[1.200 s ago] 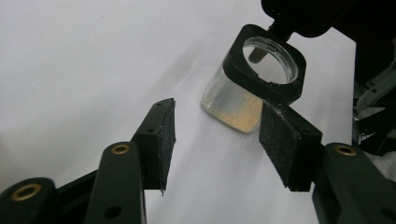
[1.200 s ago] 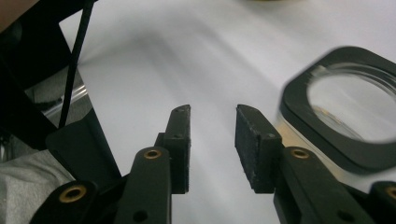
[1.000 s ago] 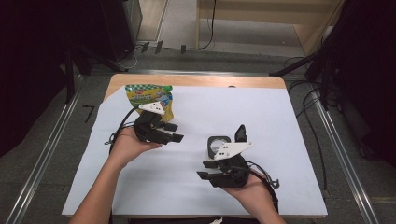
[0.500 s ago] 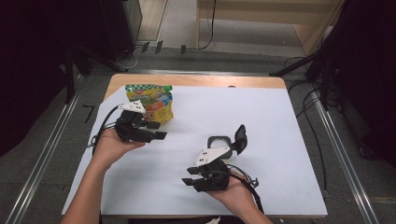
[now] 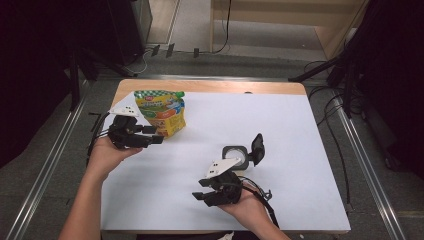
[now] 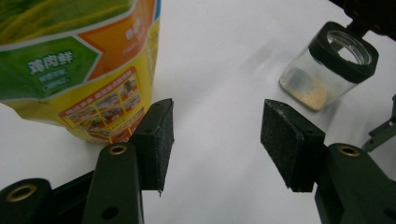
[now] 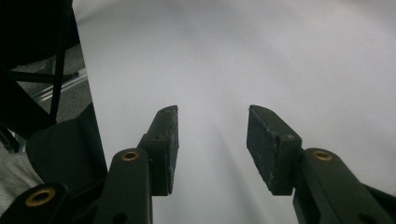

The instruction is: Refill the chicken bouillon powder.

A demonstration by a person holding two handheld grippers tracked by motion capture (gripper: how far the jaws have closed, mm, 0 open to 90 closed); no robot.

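Both tongs spread & empty: left tongs (image 5: pixel 156 136) upper left beside snack pouch (image 5: pixel 161 111), right tongs (image 5: pixel 200 189) lower centre w/ open jar (image 5: pixel 235 156) just behind on counter (image 5: pixel 300 130) — careless swing could tip jar, spill contents.

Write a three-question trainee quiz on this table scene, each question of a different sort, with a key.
1. True or false: the left gripper has its fingers closed on the yellow seasoning pouch.
2. Multiple choice: the lid of the small clear jar is A) flipped open, B) shut, C) lying beside the pouch.
3. Fill in: in the left gripper view, the jar holds a little ____ powder at its bottom.

Key
1. False: the fingers stand apart, with the pouch just beyond the left one.
2. A: the black lid stands hinged up at the jar's rim.
3. Yellowish. The right gripper is also open, over the bare white table cover.
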